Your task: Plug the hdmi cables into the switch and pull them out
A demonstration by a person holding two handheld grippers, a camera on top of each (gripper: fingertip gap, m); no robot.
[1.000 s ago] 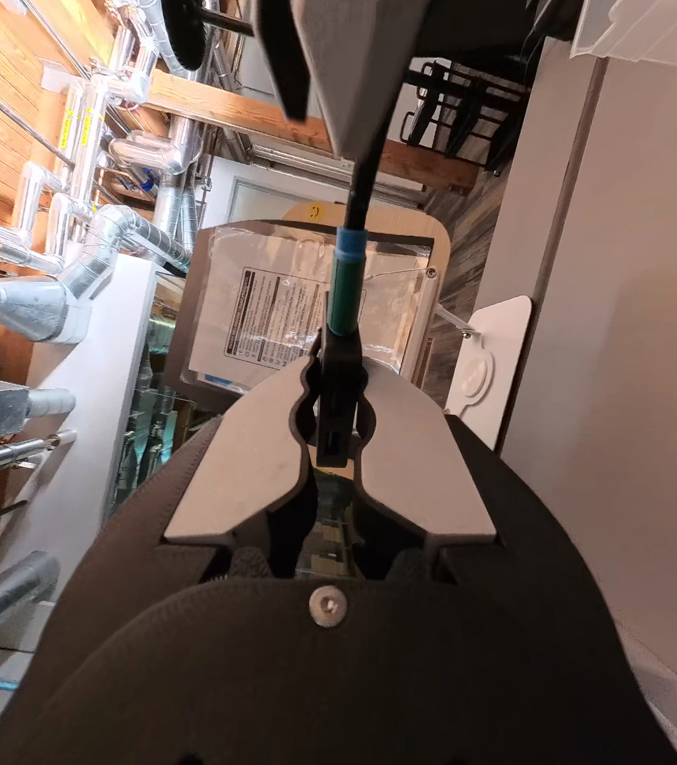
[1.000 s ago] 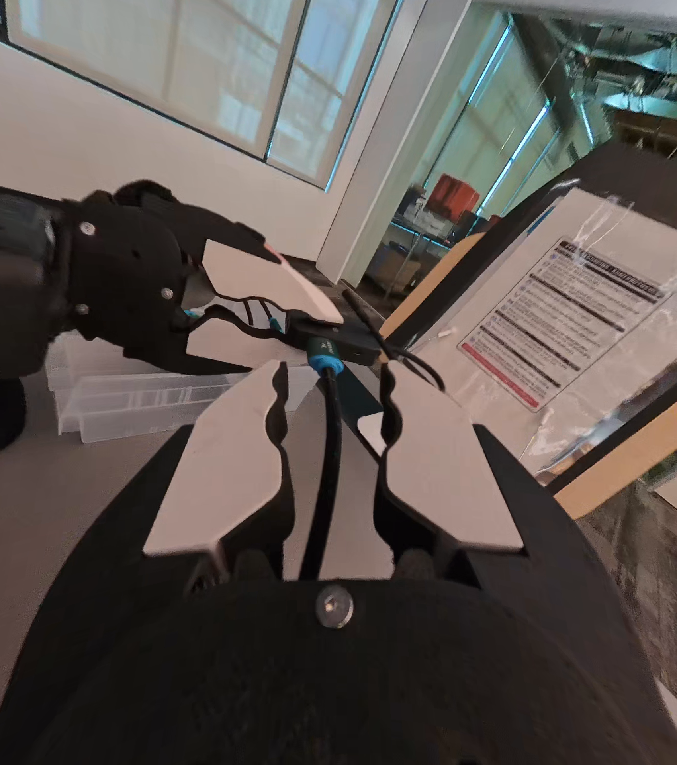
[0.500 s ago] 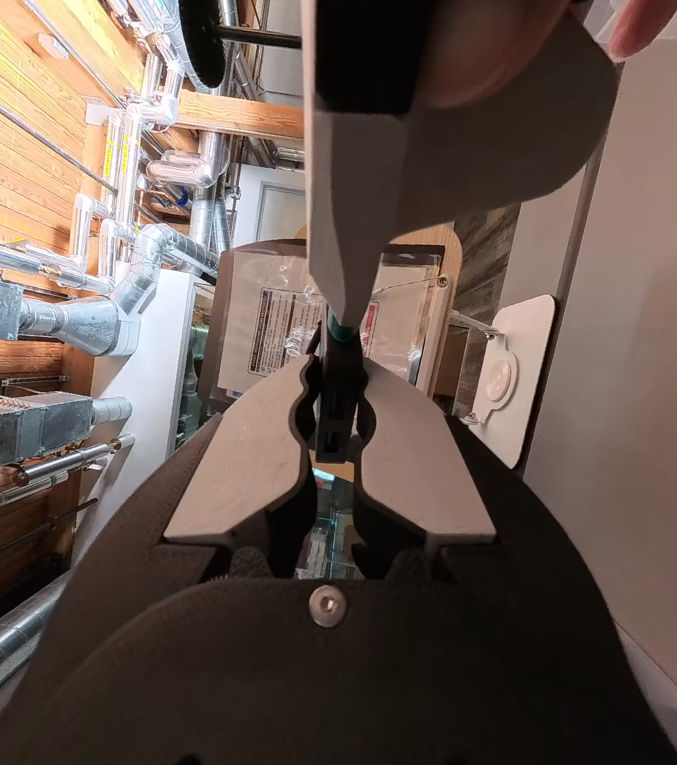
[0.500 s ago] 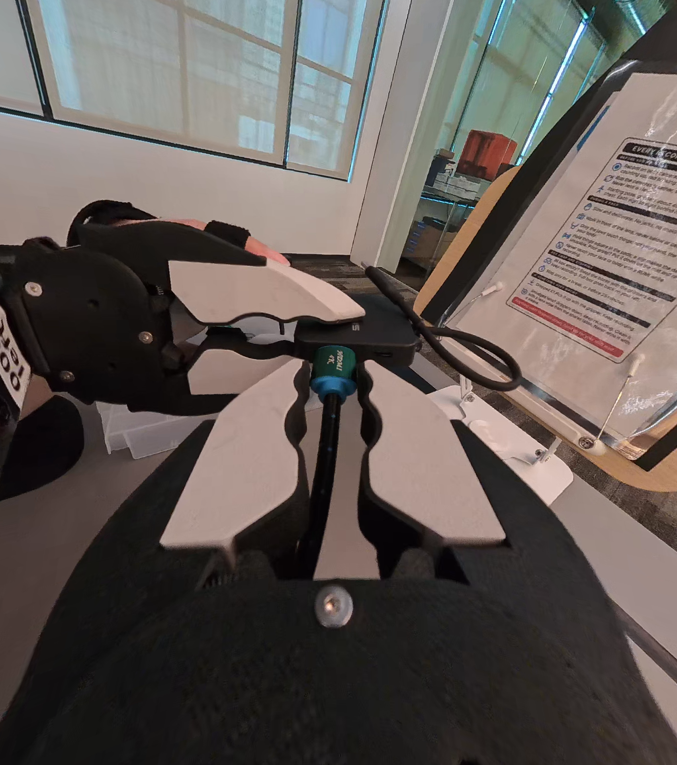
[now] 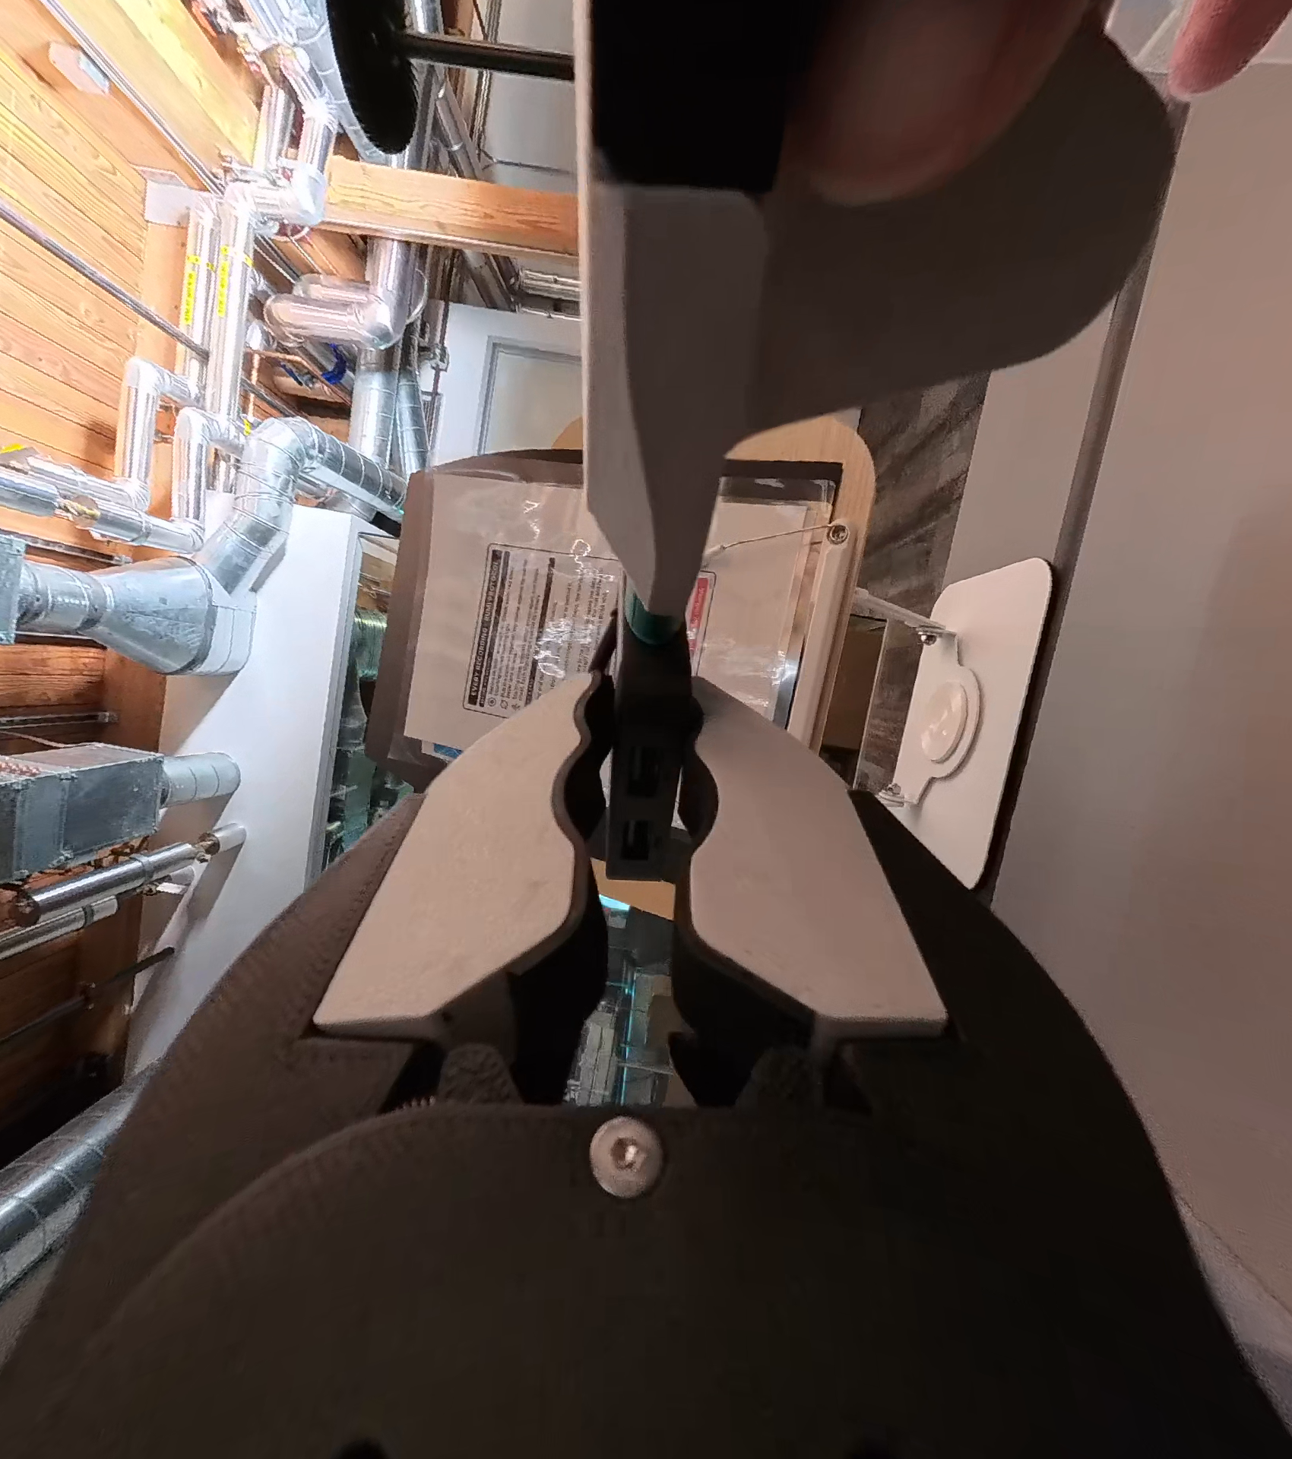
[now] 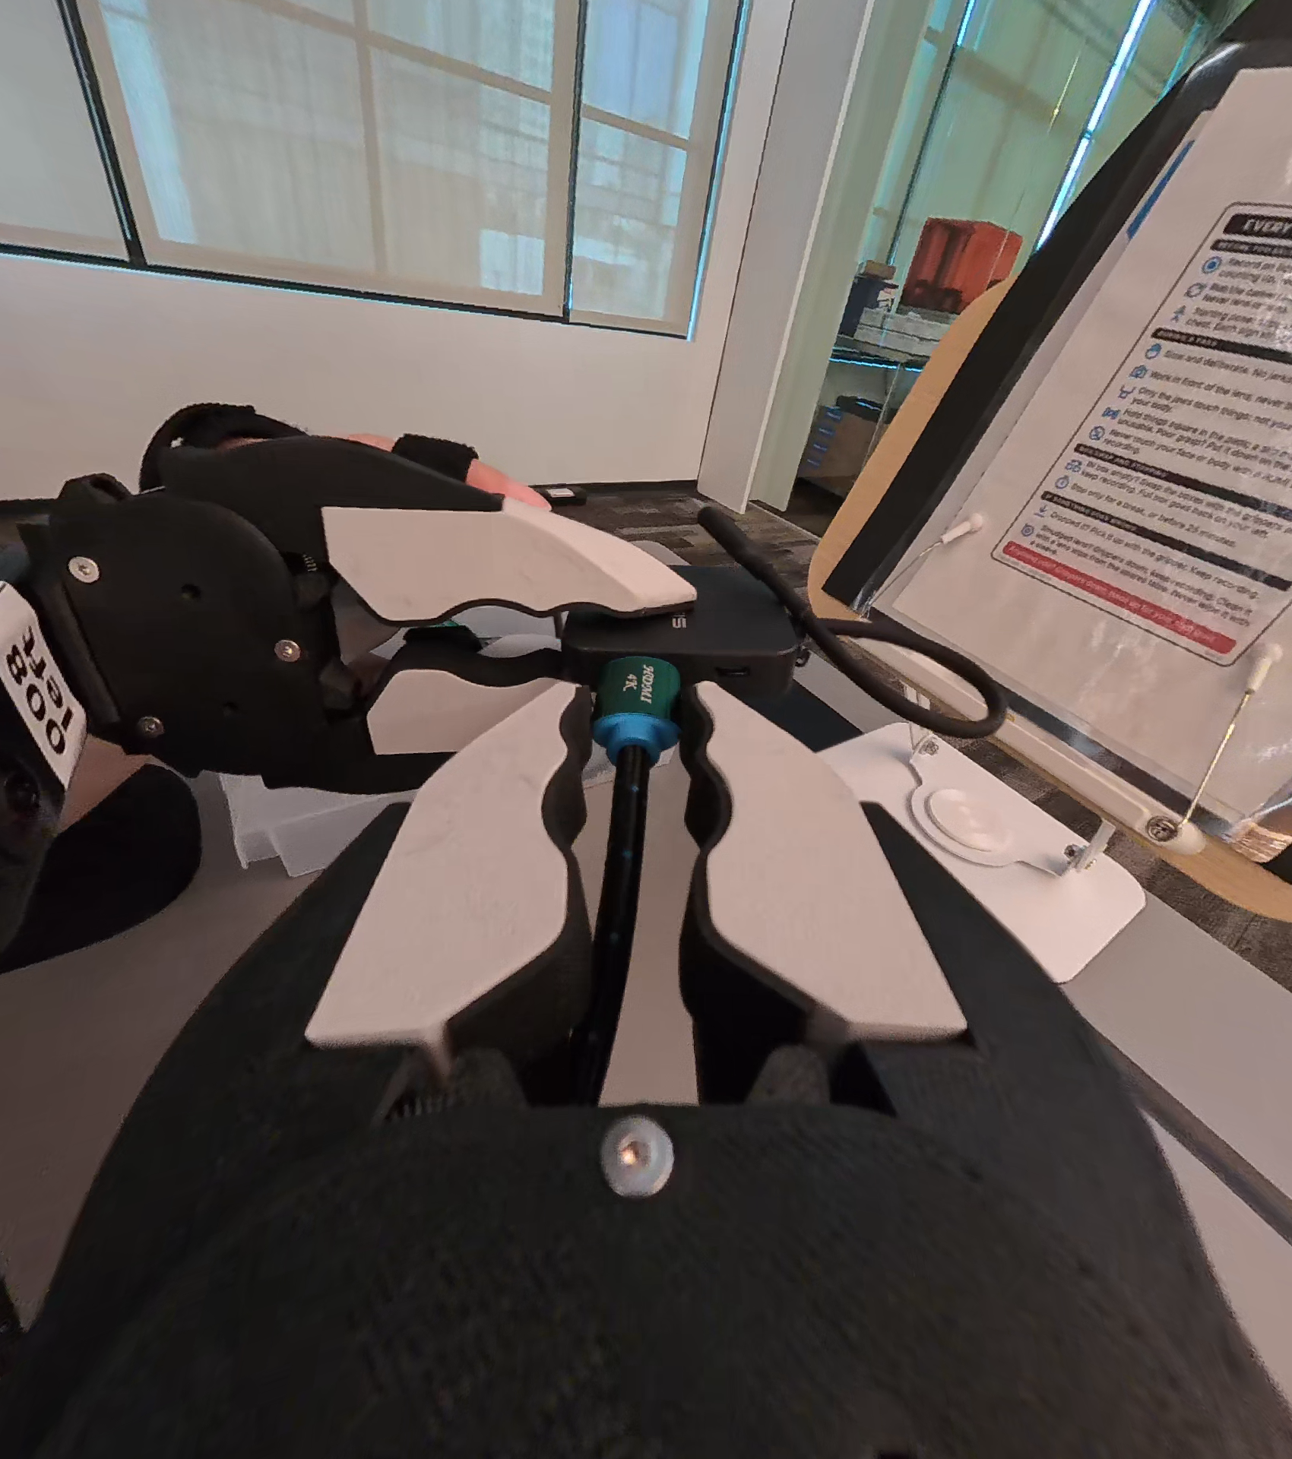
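My left gripper (image 5: 643, 695) is shut on a small black HDMI switch (image 5: 636, 821), seen edge-on with its ports facing the camera. In the right wrist view it (image 6: 619, 631) comes in from the left and holds the switch (image 6: 714, 631) above the grey table. A green HDMI plug (image 6: 631, 683) with a blue collar sits in the switch's near side. My right gripper (image 6: 635, 699) is shut on this plug, with its black cable (image 6: 619, 853) running back between the fingers. In the left wrist view a finger (image 5: 643, 442) of the right gripper reaches down onto the plug (image 5: 651, 624).
The switch's own black lead (image 6: 911, 655) loops off to the right. A printed sheet in a clear stand (image 6: 1180, 474) stands at the right on a white base plate (image 6: 1022, 892). Clear plastic trays (image 6: 256, 821) lie behind the left gripper. The table edge (image 6: 1259, 1168) runs at the right.
A second ago my right gripper was open around the cable behind the plug. It moved forward and shut on the plug. The left gripper has kept hold of the switch.
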